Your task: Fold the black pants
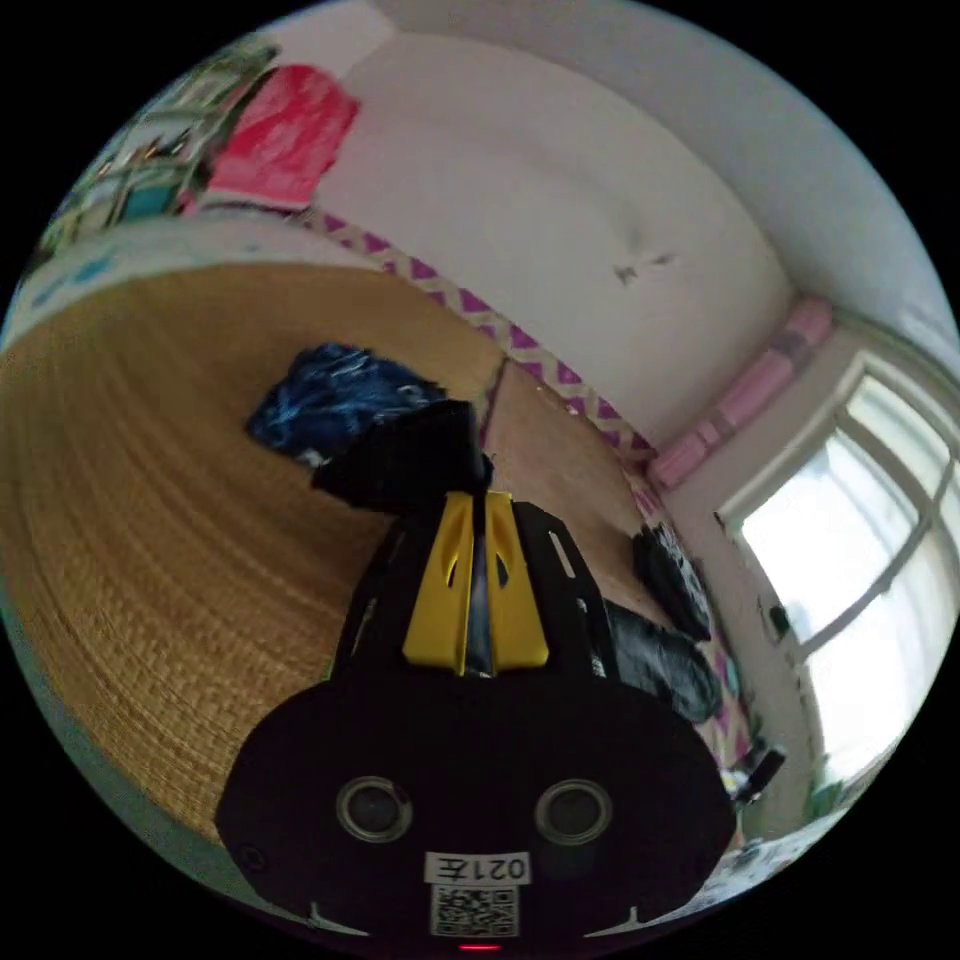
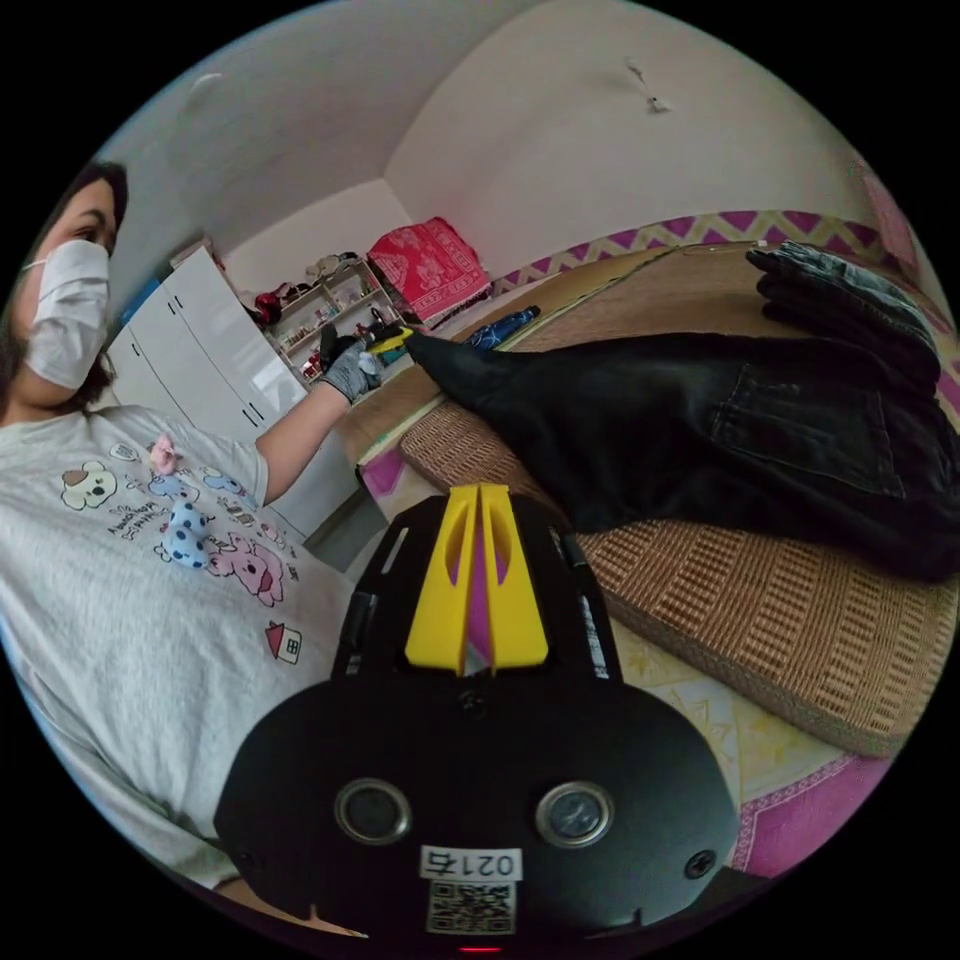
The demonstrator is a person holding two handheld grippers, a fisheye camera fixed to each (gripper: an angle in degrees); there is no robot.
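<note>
The black pants lie stretched across a woven straw mat on a bed. One leg end is lifted at the far side, where a gloved hand holds my left gripper. In the left gripper view, the left gripper has its yellow jaws shut on that bunched black pants end, which hangs just past the tips. My right gripper hovers off the mat's near corner, jaws pressed together with nothing between them.
A folded stack of dark clothes sits past the pants near the wall. A blue garment lies on the mat. A person in a grey printed shirt stands beside the bed. White cabinets, shelves and a window border the room.
</note>
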